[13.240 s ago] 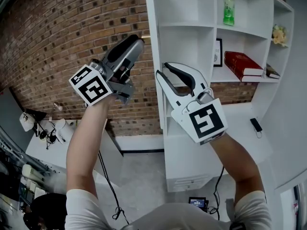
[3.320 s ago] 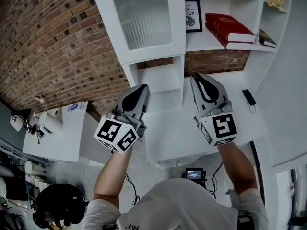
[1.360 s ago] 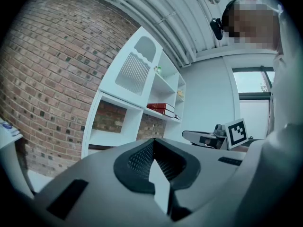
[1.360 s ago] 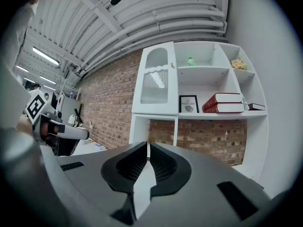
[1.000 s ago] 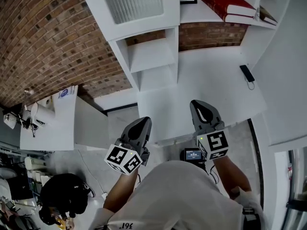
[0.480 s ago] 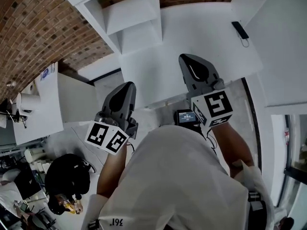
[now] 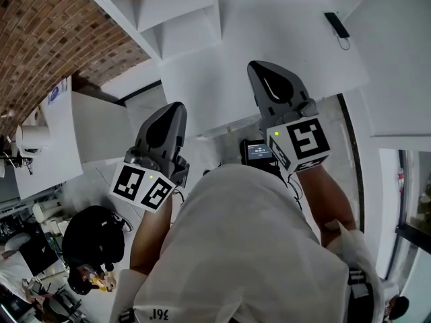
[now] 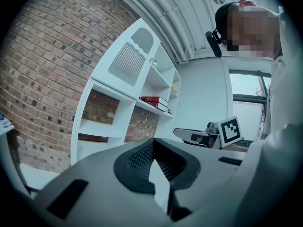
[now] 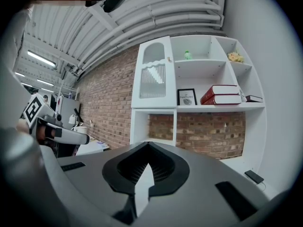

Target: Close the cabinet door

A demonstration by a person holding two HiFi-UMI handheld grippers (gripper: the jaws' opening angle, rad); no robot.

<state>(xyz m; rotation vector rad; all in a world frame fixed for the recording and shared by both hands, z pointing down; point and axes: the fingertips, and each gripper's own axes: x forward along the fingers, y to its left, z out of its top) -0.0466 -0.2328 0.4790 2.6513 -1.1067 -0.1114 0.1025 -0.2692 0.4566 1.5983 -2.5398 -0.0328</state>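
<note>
The white cabinet door (image 9: 153, 74) with its ribbed glass pane lies flush against the top left compartment of the shelf unit; it also shows in the left gripper view as the door (image 8: 129, 60). It is out of the head view, where only the unit's lower shelves (image 7: 182, 19) appear. My left gripper (image 7: 176, 106) and right gripper (image 7: 259, 66) are held side by side close to the person's body, well back from the cabinet. Both are shut with nothing between the jaws, as the left gripper (image 8: 154, 143) and right gripper (image 9: 147, 145) show in their own views.
A black phone (image 7: 337, 24) lies on the white counter (image 7: 283, 25) at the right. Red books (image 9: 222, 94), a framed print (image 9: 187, 97) and a green bottle (image 9: 187, 55) sit on the shelves. A white side table (image 7: 60, 133) stands left, and a person in black (image 7: 94, 241) is lower left.
The door, open in the oldest frame, is now closed. Both grippers came down from the cabinet toward the body. The head view tilted further down, losing the upper shelves.
</note>
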